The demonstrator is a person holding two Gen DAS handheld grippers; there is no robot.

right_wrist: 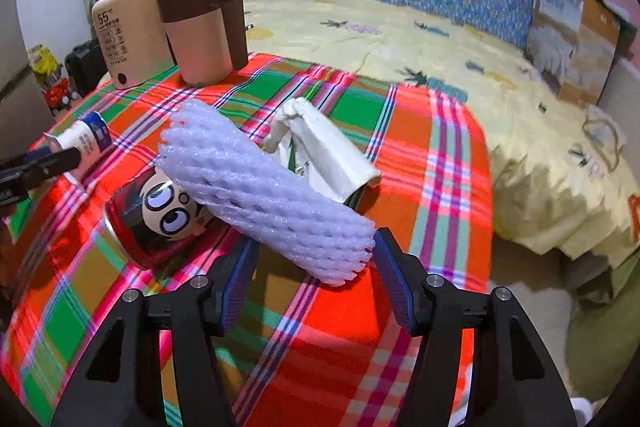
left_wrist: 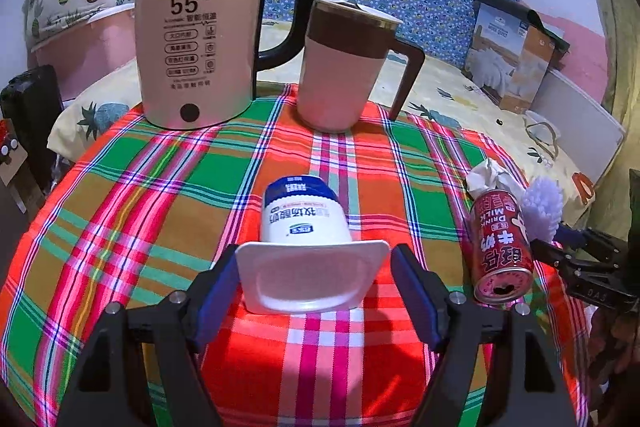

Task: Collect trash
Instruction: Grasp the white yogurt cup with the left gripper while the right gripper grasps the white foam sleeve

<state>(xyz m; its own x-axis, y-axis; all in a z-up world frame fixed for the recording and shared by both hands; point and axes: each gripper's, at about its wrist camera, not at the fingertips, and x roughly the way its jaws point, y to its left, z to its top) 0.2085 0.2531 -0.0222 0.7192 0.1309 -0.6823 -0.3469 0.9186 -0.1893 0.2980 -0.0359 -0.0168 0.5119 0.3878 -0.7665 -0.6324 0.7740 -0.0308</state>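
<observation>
My left gripper (left_wrist: pixel 312 291) brackets the yogurt cup (left_wrist: pixel 306 227), jaws wide, cup's long axis pointing away. My right gripper (right_wrist: pixel 312 267), also wide, straddles the near end of the foam fruit net (right_wrist: pixel 256 187).

red can (right_wrist: pixel 160 223) half hidden behind foam net (right_wrist: pixel 268 195), carton (right_wrist: pixel 328 155) partly covered

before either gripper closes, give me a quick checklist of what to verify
1. Yogurt cup lies between the left gripper pads: ok.
2. Left jaws around the cup rim, contact: cannot tell.
3. Foam net end sits between the right gripper pads: ok.
4. Foam net free of the red can: not ok, it rests across it.
5. Kettle and mug out of the way: ok.
</observation>
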